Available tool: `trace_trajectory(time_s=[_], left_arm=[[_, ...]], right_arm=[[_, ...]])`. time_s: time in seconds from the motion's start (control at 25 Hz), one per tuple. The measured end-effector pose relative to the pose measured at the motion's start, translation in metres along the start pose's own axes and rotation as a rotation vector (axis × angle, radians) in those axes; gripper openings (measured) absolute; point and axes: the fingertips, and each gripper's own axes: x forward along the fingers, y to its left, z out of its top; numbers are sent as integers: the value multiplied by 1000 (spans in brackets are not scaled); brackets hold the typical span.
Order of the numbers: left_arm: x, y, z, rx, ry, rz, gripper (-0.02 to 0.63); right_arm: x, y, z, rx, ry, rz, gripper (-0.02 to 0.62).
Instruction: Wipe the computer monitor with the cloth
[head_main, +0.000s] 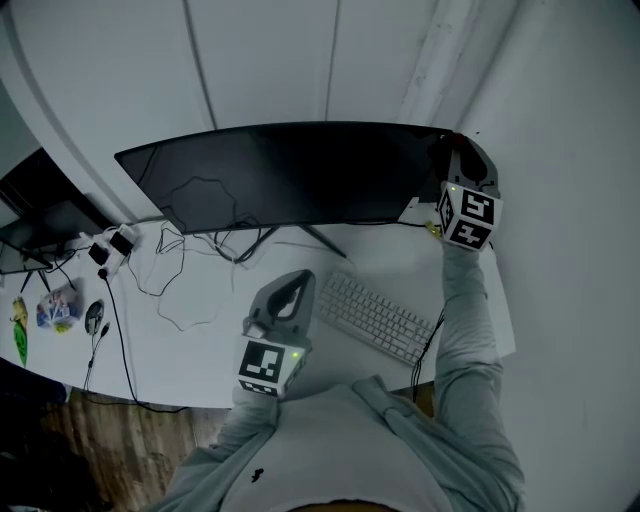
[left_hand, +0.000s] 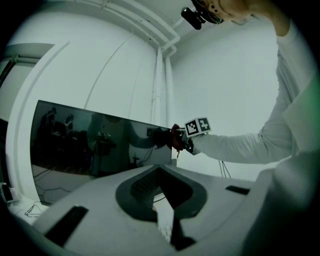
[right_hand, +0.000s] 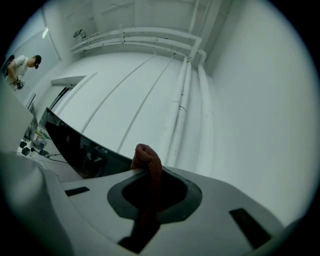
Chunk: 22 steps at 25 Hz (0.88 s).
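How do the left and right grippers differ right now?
The right gripper is shut on the red-brown cloth, up at the right end of the monitor; the left gripper is shut on nothing, low over the desk beside the keyboard. Both carry marker cubes.

We see a glossy, mirror-like screen on the wide curved black monitor (left_hand: 100, 145). The rust-brown terry cloth (right_hand: 149, 170) looks rough and looped. The left gripper (head_main: 293, 285) and right gripper (head_main: 450, 152) have smooth, matt grey plastic shells. The white desk top (head_main: 200, 360) is smooth, and the brown floor (head_main: 60, 440) shows wood grain.
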Motion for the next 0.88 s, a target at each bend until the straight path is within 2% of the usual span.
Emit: trace_trajectory(time_s=[0.36,0.6,0.88], left_arm=[[-7,5,2,4,-5,8,21],[-20,17,1,0,4,28,21],[-43,45,-2,-16,5,57,21]], right_arm=[[0,5,6,-54,7,-30,35],[1,15,18,-33,-12,-47,34],[2,72,47,-90,-51,4,35]])
